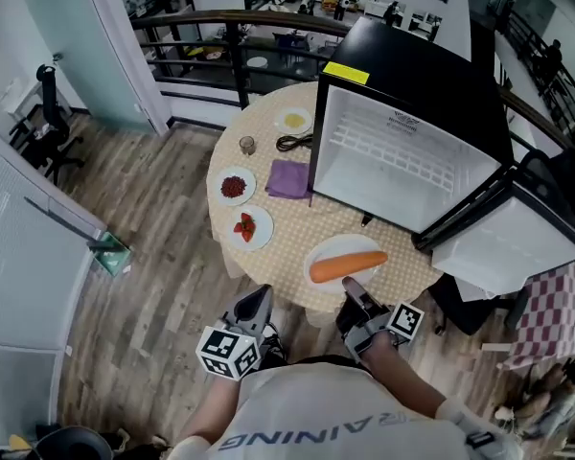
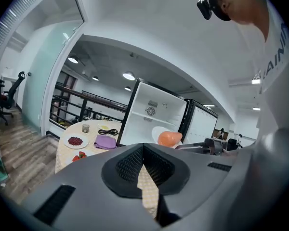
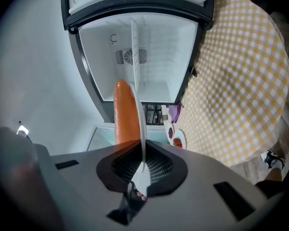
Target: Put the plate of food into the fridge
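While the plate (image 1: 318, 253) bearing a carrot (image 1: 348, 265) is pinched at its rim by the right tool (image 1: 353, 291) near the open fridge (image 1: 402, 151), the left tool (image 1: 259, 301) is seen pressed together, empty.

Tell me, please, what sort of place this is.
Probably an office break area on an upper floor: an office chair, a railing overlooking desks below, and a small open fridge on a round table.

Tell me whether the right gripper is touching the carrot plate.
Touching: the right gripper view shows the right gripper with its pads clamped on the plate rim.
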`<state>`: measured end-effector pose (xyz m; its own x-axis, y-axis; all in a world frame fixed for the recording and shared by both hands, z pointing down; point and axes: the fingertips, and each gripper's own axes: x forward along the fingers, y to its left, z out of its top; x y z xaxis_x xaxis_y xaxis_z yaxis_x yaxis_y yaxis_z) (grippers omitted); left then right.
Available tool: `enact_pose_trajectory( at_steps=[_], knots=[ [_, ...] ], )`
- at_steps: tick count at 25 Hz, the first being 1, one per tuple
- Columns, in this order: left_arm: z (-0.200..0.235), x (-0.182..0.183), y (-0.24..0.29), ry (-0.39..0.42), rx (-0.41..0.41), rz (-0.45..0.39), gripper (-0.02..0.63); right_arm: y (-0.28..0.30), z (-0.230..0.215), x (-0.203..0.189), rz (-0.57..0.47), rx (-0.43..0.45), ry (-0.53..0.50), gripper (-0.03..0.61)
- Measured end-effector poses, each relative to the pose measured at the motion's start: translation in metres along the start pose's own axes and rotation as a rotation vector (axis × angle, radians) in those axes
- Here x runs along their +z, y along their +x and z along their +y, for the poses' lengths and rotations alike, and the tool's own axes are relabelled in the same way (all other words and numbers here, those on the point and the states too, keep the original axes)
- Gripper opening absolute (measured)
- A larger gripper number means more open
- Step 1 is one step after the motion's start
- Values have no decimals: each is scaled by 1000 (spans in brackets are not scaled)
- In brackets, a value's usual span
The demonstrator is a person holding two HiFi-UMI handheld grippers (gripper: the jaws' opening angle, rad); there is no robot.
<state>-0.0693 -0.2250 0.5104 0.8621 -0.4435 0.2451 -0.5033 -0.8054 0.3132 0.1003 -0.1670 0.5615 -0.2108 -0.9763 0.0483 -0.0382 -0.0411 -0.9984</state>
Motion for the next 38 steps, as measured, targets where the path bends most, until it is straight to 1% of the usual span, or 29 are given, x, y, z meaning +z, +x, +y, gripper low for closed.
enact_pose_trajectory(
  at_steps=[4,9,13,18,22,27,34,38],
  knots=[
    [22,10,10,1,-66,20,9,16,6,0,-77,2,10,35],
    [41,23,23,25,-153,48,9,30,9,-3,-173,-1,32,35],
    [46,31,31,45,-219,68,9,27,12,-2,-249,-13,28,35],
    [43,30,48,42,-264,83,9,21,4,8,-299,-44,31,35],
    [38,34,68,53,-274,87,9,17,2,22,-311,-52,31,35],
    [28,40,84,51,-247,78,9,18,-10,48,-303,-88,47,35],
    [15,37,103,52,-212,102,9,30,-27,105,-315,-152,60,35],
    [10,32,112,48,-195,120,9,43,-37,133,-337,-159,74,35]
  ],
)
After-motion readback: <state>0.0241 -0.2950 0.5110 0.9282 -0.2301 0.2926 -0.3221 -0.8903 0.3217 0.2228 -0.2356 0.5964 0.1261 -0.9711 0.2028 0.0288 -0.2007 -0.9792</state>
